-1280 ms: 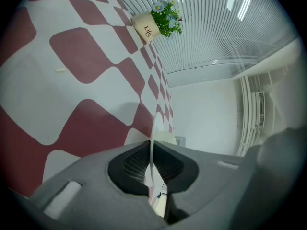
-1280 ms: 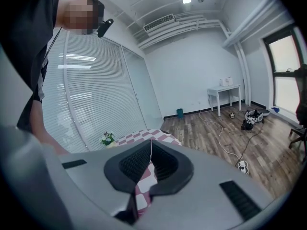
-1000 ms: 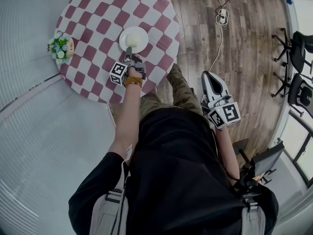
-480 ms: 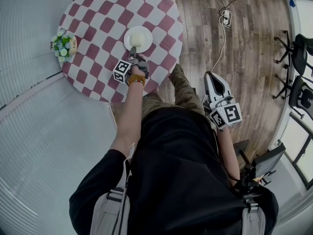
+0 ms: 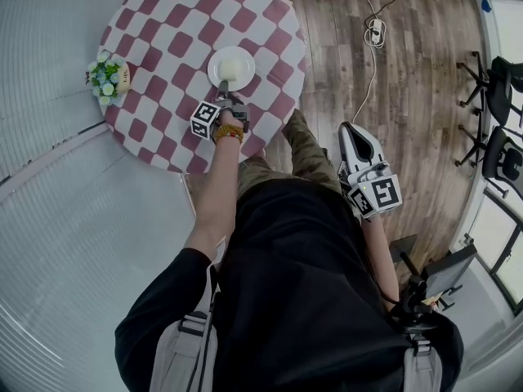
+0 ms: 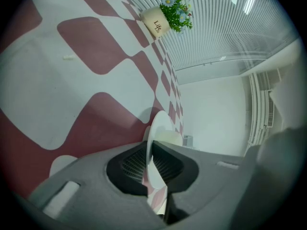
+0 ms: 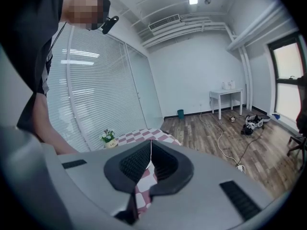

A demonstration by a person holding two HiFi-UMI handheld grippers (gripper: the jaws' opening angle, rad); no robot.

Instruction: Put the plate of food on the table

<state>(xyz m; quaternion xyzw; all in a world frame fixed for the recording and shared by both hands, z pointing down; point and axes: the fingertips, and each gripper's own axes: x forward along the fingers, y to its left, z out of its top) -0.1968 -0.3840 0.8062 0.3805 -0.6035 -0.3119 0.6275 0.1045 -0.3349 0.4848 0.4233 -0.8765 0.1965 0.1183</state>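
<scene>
Food can slide off if your left tongs, clenched on the plate rim, tilt it; your right tongs are clenched on nothing.

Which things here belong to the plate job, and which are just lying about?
Job: plate, food, table, left gripper shut on the plate's rim.
Lying about: flower pot, cable, chairs, right gripper shut, empty.

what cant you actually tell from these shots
- What the food is: a pale lump, too small in the head view; in the left gripper view only a sliver shows beside the edge-on plate.
- Whether the plate touches the table: no view shows underneath it.
- Its near rim: covered by the left gripper.
</scene>
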